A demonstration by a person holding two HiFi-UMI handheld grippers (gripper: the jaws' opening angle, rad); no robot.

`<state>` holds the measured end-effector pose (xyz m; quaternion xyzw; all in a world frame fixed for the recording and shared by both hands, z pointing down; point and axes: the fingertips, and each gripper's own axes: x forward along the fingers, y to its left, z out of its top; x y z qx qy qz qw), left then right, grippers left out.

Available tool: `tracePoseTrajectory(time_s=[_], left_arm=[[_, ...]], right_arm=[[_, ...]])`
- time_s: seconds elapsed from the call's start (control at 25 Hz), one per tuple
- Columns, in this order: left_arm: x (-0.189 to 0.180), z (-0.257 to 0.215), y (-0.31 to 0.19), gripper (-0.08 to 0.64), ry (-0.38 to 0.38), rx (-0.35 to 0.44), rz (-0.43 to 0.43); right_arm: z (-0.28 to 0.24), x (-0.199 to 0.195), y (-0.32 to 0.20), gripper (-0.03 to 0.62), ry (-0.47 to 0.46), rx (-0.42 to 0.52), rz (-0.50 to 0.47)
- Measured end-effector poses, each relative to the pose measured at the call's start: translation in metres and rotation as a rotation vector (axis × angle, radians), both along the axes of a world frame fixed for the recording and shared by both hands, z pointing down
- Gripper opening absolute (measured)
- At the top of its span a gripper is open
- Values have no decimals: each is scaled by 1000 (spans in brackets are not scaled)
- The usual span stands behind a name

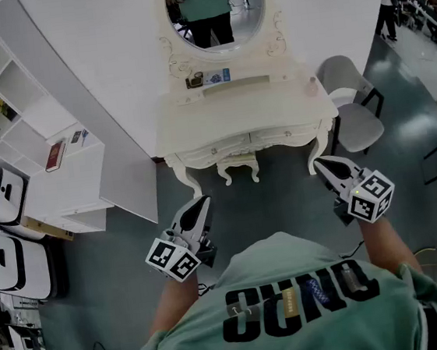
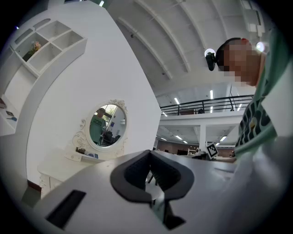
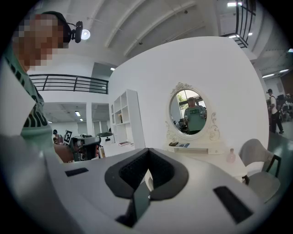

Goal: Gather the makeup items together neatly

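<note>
A white dressing table (image 1: 197, 122) with an oval mirror (image 1: 215, 10) stands ahead of me. On its small shelf lie a dark makeup item (image 1: 194, 80) and blue-and-white packets (image 1: 219, 76). A pink bottle (image 1: 313, 83) stands at the tabletop's right end. In the right gripper view the shelf items (image 3: 178, 145) and pink bottle (image 3: 230, 156) show far off. My left gripper (image 1: 198, 206) and right gripper (image 1: 323, 164) hang over the floor short of the table. Both are shut and hold nothing. The same shut jaws show on the left gripper (image 2: 150, 171) and right gripper (image 3: 147, 171).
A white chair (image 1: 351, 100) stands right of the table. At the left are a white shelf unit (image 1: 6, 100), a low white cabinet (image 1: 79, 186) with a red book (image 1: 56, 156), and white cases (image 1: 1, 195) on the grey floor.
</note>
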<state>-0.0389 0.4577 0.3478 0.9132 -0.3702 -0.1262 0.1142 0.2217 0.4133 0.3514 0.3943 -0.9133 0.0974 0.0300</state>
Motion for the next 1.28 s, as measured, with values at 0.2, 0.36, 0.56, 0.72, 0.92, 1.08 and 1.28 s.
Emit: tracePoseTrajectory(time_s=[0.2,0.36,0.56,0.72,0.92,1.08,1.28], left_arm=[[6,5,-6,8,2,-3,1],[14,5,-15,8,3,-6,4],[28,2,-26,8,-2,-8,7],[52,-2,-37,8,-10,-1,11],[90,-8,-45,8,-19,2,15],[115,-3,-57,8,-29,-10,12],[108,11,-90,8,-59,-8,3]], right_arm=[[7,6,-7,-6,0,-5,-4],[7,12,-17,-6,-4,-8,-7],[2,26,-29,-6,-24,-11,12],[-3,47,-36,-6,-33,-8,25],[-5,85,-44,-2,-52,-8,21],[1,107,-62,25,-54,-5,0],[20,96,-101,34,-59,-14,-31]])
